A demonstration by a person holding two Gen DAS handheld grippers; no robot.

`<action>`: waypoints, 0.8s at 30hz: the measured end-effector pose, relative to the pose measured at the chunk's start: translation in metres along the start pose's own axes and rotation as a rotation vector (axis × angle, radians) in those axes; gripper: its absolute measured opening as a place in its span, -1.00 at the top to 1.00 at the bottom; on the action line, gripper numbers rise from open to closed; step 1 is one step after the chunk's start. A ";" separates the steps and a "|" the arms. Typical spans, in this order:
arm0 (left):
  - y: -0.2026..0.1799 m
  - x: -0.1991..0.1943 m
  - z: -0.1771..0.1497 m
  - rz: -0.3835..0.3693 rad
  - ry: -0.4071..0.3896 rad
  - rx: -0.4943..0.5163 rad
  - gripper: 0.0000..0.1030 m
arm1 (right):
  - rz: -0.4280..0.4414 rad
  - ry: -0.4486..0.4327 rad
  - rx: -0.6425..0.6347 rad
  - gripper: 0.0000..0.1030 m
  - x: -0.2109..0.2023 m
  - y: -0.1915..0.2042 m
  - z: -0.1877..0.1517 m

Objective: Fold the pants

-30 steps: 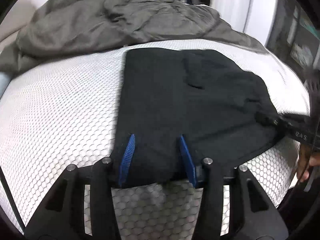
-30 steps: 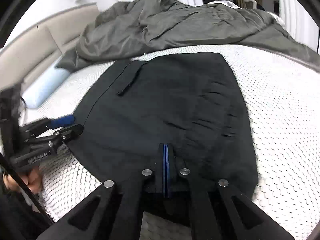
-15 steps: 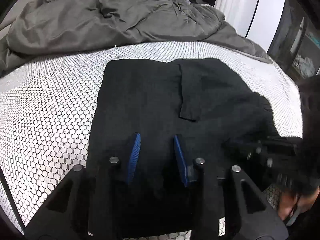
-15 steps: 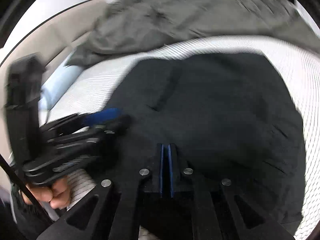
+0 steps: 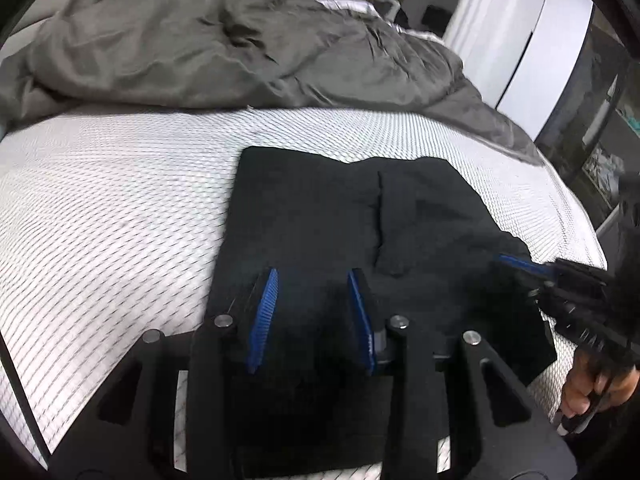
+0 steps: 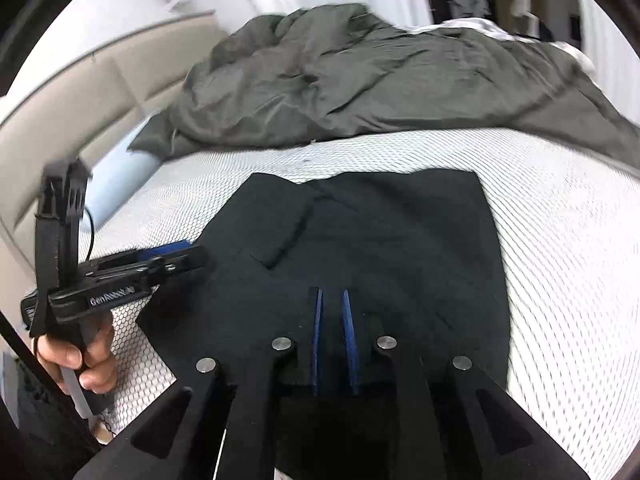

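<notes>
Both my grippers have lifted back off the folded black fabric pants [image 5: 352, 224], lying flat on the white honeycomb-mesh mattress [image 5: 120, 200]: left gripper [image 5: 314, 312] released and empty, right gripper [image 6: 331, 332] opening, empty. Fold looks laid.

White lettering, roughly "GenRobot.AI" with a blurred ending, runs along the left gripper [image 6: 176, 254] body.

I see a rumpled grey-green duvet [image 5: 240, 40] heaped along the far edge of the white honeycomb-patterned mattress [image 5: 100, 220]. A pale blue cylindrical pillow [image 6: 116, 184] lies at its far left corner, against the beige padded headboard [image 6: 80, 92].
</notes>
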State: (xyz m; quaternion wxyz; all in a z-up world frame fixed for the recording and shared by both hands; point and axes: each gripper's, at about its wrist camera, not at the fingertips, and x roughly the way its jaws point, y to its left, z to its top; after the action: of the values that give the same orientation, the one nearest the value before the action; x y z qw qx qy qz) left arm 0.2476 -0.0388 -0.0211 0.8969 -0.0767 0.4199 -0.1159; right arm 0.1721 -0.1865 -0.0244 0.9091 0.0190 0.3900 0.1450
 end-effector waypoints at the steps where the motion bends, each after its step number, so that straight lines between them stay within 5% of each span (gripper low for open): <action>1: -0.005 0.012 0.005 0.011 0.042 0.015 0.37 | -0.009 0.017 -0.025 0.79 0.010 0.007 0.011; 6: 0.007 0.030 0.014 0.010 0.045 -0.001 0.37 | -0.056 0.131 -0.007 0.82 0.054 -0.009 0.007; 9: 0.023 0.027 0.014 0.018 0.040 -0.034 0.37 | -0.139 0.103 0.040 1.00 0.039 -0.043 -0.001; 12: 0.040 0.025 0.010 0.123 0.038 -0.066 0.30 | -0.064 0.085 0.133 1.00 0.026 -0.068 -0.009; 16: 0.062 0.021 0.013 0.125 0.046 -0.172 0.25 | -0.092 0.064 0.077 0.81 0.018 -0.049 -0.006; 20: 0.048 0.007 0.026 0.071 -0.033 -0.149 0.25 | -0.040 0.008 0.071 0.78 0.010 -0.035 0.016; 24: 0.022 0.028 0.043 0.054 -0.020 -0.100 0.25 | -0.010 0.047 0.085 0.78 0.032 -0.019 0.036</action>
State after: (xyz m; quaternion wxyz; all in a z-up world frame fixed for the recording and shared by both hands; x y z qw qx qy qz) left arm 0.3017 -0.0235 -0.0192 0.8989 -0.1110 0.4181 -0.0700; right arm 0.2234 -0.1930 -0.0250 0.8988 0.0524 0.4171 0.1241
